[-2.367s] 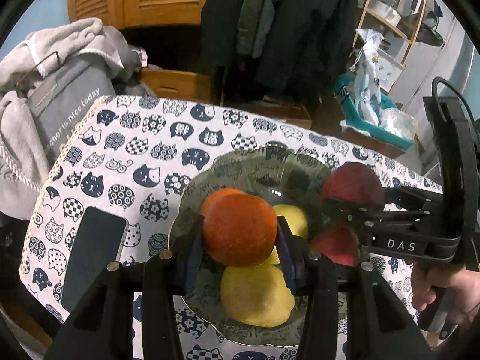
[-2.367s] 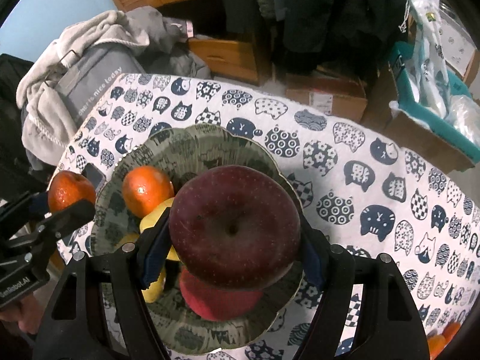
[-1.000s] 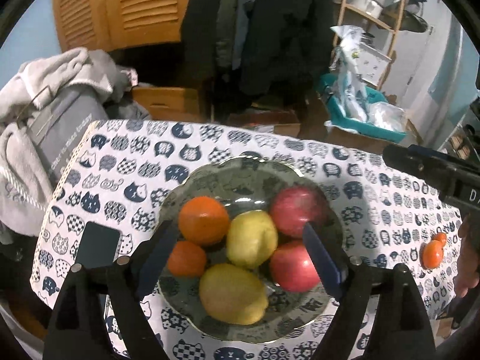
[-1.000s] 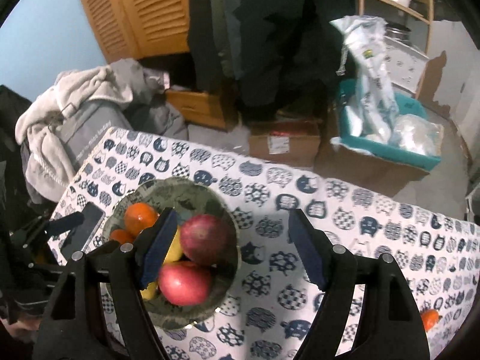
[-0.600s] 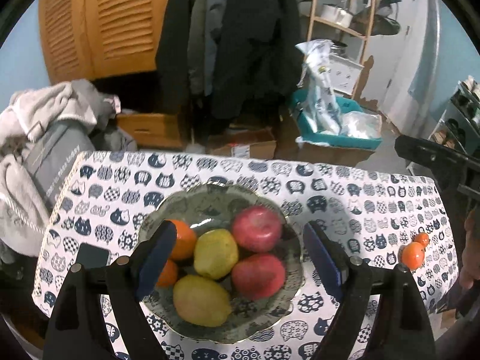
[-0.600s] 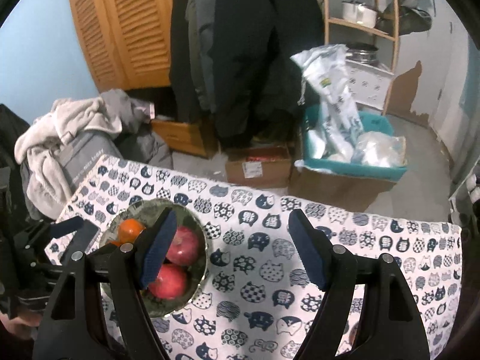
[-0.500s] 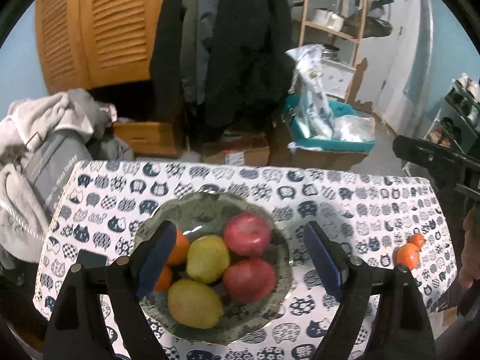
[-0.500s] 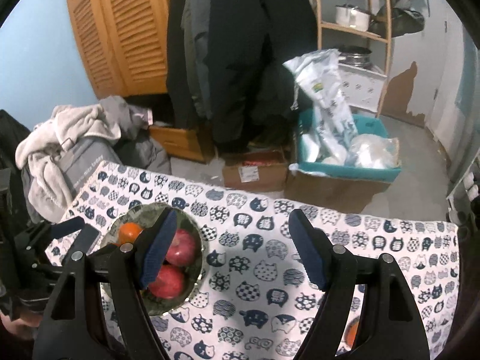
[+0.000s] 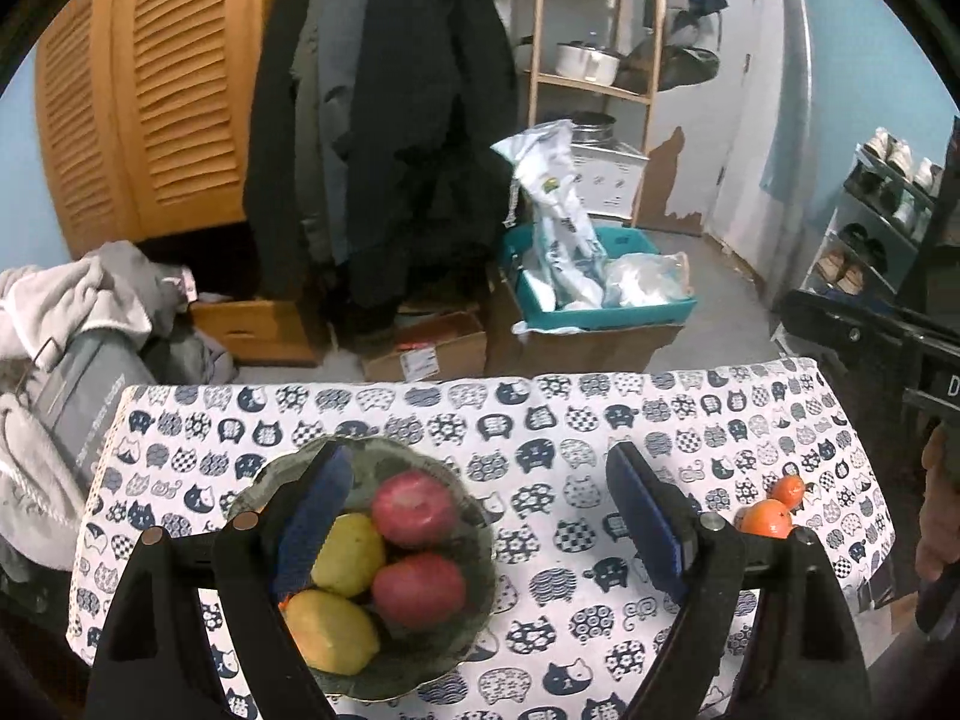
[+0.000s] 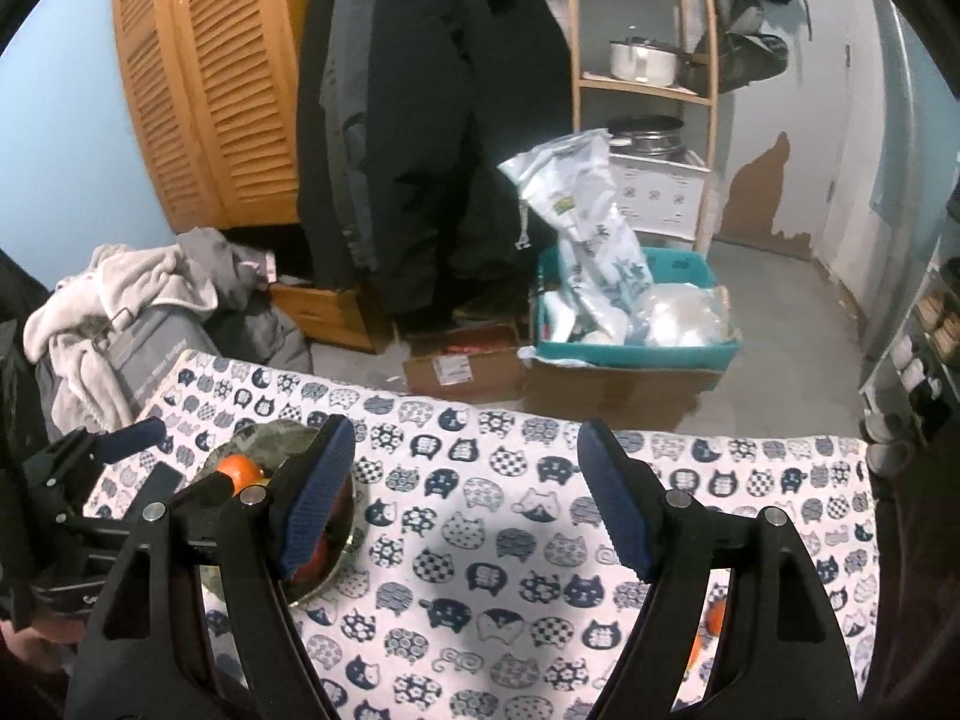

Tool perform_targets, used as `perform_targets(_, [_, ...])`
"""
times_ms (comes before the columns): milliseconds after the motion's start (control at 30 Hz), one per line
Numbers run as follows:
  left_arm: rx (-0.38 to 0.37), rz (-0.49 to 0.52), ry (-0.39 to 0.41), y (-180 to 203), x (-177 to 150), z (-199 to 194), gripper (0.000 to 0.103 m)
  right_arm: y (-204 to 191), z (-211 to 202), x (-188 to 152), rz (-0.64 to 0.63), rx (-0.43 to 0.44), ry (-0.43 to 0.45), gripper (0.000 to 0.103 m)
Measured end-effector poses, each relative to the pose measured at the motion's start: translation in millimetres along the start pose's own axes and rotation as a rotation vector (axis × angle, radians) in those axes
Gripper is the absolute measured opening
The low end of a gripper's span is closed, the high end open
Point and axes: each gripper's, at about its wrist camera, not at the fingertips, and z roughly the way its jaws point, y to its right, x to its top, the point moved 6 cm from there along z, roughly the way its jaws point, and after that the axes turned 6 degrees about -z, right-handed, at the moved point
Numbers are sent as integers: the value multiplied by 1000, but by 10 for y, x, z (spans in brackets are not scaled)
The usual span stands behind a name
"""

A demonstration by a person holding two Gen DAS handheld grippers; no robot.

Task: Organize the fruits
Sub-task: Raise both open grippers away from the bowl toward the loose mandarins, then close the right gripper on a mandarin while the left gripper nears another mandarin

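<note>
Fruits in green bowl [image 9: 480,546] under left gripper [image 9: 480,510] near its left finger, two red apples [image 9: 414,507], two yellow lemons [image 9: 348,552], two small oranges [image 9: 765,516] beyond right finger, both grippers empty, right gripper [image 10: 465,498] spread wide over cat-print tablecloth [image 10: 510,540]

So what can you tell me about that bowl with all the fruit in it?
The bowl is dark greenish glass with a wavy, scalloped rim. It sits upright on the cat-patterned tablecloth, toward its left side in the left wrist view. Inside lie two red apples, two yellow pears and an orange. Neither gripper's fingers touch it; one blue pad only hides part of it.
</note>
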Motion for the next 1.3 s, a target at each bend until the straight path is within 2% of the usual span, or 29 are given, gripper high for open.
perform_targets(333, [-48,77,-7,523,-7,27,88,440,-261,-169,29,-66,16,77])
perform_targets(933, [-125,238,-39,1541,-146,184,88,1432,-517,-682,149,-179,-34,78])
perform_targets(1300, [-152,306,-110,2015,-366,552,88,2030,-281,-1220,237,-232,-153,80])
